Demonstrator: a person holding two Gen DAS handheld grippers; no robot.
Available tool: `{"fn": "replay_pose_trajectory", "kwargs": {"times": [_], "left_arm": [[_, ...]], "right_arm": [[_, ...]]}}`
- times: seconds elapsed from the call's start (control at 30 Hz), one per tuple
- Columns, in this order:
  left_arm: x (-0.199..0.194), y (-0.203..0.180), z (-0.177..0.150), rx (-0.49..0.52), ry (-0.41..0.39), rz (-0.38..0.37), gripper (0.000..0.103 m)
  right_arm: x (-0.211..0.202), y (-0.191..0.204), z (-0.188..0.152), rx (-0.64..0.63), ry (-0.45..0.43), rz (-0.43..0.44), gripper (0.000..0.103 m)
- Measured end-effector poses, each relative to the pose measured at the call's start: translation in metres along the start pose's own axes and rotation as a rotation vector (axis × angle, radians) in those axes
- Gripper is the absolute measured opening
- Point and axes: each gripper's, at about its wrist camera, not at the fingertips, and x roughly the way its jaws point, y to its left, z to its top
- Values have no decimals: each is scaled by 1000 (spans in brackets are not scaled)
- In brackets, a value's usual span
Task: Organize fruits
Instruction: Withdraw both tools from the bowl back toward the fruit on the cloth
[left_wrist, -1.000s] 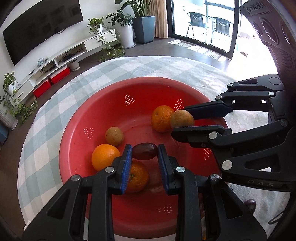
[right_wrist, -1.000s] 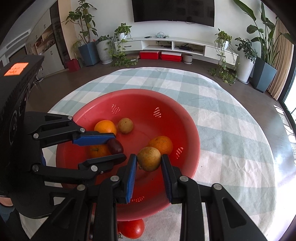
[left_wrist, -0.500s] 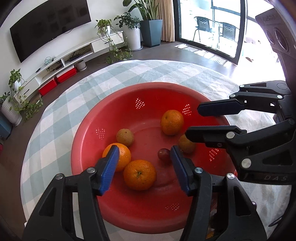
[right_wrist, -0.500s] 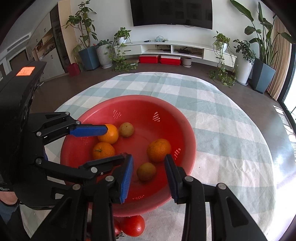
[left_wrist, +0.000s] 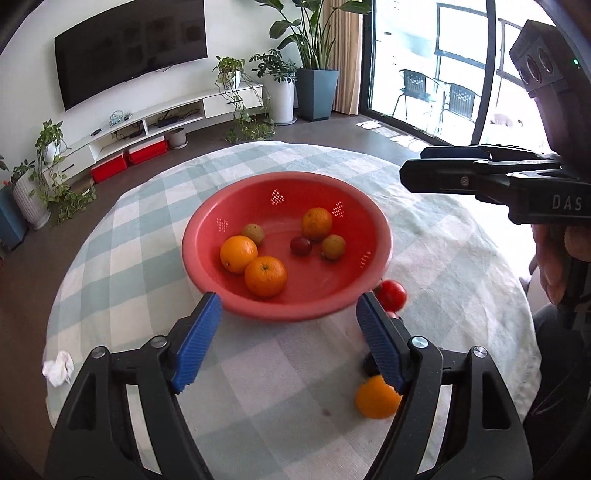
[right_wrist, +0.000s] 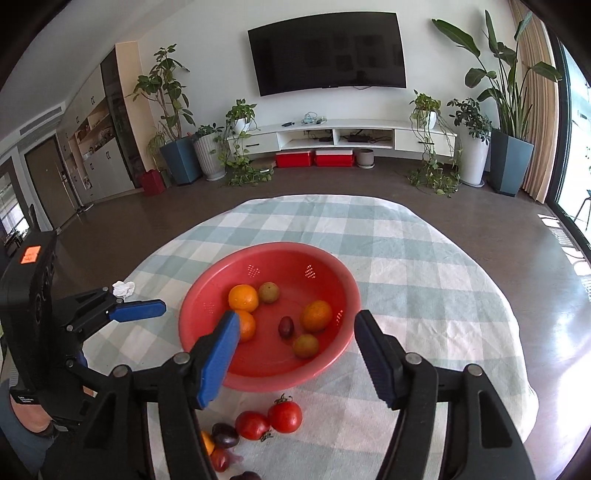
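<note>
Both the left gripper (left_wrist: 288, 332) and right gripper (right_wrist: 295, 354) have just been opening and stand wide and empty above the red bowl (right_wrist: 332, 273) of fruit.

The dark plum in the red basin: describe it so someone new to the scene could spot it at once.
On the round checked tablecloth sits a red basin holding six fruits. Near its middle, between the lone orange and the brownish-green fruit at the near rim, lies the plum. It is the smallest fruit there and the only dark purple-red one.
</note>
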Motion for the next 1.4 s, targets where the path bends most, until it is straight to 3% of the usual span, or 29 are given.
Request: {"fn": "replay_pose_trajectory", "kwargs": {"times": [0.13, 0.23, 0.43, 0.6, 0.77, 0.83, 0.9, 1.0, 1.27, 1.4], "left_arm": [[-21, -12, -32, -30, -29, -37, 94], [-31, -26, -54, 3, -47, -25, 103], [-37, -43, -72, 45, -24, -43, 103], [-21, -62, -76, 58, 57, -33, 103], [-6, -53, -73, -33, 72, -38, 102], [-3, -45, -72, -76, 72, -62, 97], [0, -41, -70, -78, 84, -66, 83], [7, -41, -72, -76, 102, -74, 73], [19, -46, -71, -76, 118, -109, 67], [24, -48, -71, -82, 127, -125, 55]], "right_arm": [[-32, 5, -28, 33, -23, 8, 78], [-49, 5, -52, 77, -29, -2, 80], [-67, 10, -92, 162, -22, -4, 80], [-63, 14, -113, 203, 18, -10, 80], [-63, 16, -122, 210, 30, -15, 79], [-64, 16, -124, 211, 29, -13, 78], [-65, 16, -125, 215, 27, -11, 77], [-64, 16, -126, 221, 28, -9, 75], [-62, 13, -128, 228, 37, 0, 71], [-63, 13, -126, 221, 29, 0, 70]]}}
